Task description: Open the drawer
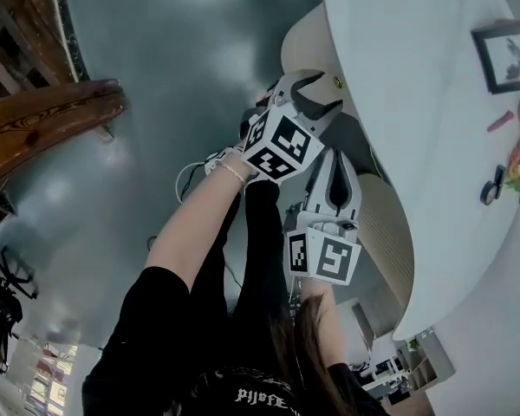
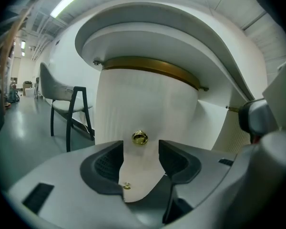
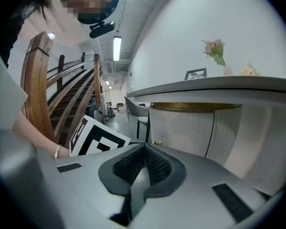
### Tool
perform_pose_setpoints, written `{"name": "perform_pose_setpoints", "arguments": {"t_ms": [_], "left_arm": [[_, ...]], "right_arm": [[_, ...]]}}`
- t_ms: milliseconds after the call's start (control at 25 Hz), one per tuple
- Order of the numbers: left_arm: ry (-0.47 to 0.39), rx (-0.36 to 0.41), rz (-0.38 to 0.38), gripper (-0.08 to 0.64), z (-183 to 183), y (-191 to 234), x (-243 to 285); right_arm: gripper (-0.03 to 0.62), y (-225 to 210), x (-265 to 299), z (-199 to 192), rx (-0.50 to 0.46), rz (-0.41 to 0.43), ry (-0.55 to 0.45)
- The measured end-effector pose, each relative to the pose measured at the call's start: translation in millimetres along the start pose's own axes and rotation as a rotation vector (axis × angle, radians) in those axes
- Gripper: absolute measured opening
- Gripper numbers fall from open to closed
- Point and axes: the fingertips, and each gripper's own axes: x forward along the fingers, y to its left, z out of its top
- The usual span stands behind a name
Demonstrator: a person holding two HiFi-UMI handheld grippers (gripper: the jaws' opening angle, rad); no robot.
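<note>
The drawer (image 2: 148, 104) is the curved white front beneath the bench (image 2: 181, 37). It fills the centre of the left gripper view, with its brass knob (image 2: 139, 138) at mid-frame.

Left of it stands a chair (image 2: 69, 109), well apart from the work.

Your left tongs (image 2: 140, 150) stand wide and hold nothing. The knob lies beyond the tips, in line with the gap but high in it, not yet between the pads. A smaller brass fitting (image 2: 127, 186) shows lower in the same gap.

Your right tongs (image 3: 144, 149) are closed together and empty, low at the centre of the head view, just beside the left tongs.

Probable faults from here:
- Closing before the pads reach the knob grips only air.
- Closing low may catch the smaller fitting instead.
- A shallow bite on so small and round a knob is likely to slip when you pull.
- The right tongs, if left this close, could foul the drawer's travel.
</note>
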Motion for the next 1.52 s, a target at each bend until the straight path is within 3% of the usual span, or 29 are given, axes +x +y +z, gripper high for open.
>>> {"name": "perform_pose_setpoints", "arguments": {"t_ms": [600,1080,1360,1520], "left_arm": [[0.046,0.076,-0.063,0.233,-12,1,37],[-0.016,0.118,-0.068,0.229,3,2,32],[-0.021,0.126,-0.062,0.147,1,5,28],[-0.026,0.134,-0.055,0.137,2,5,29]], "right_arm": [[0.026,-1,7,-20,-0.016,-0.006,0.029],[0.026,-5,15,-22,-0.009,0.009,0.045],[0.026,0,16,-19,-0.016,0.016,0.042],[0.026,0,18,-21,-0.018,0.02,0.046]]}}
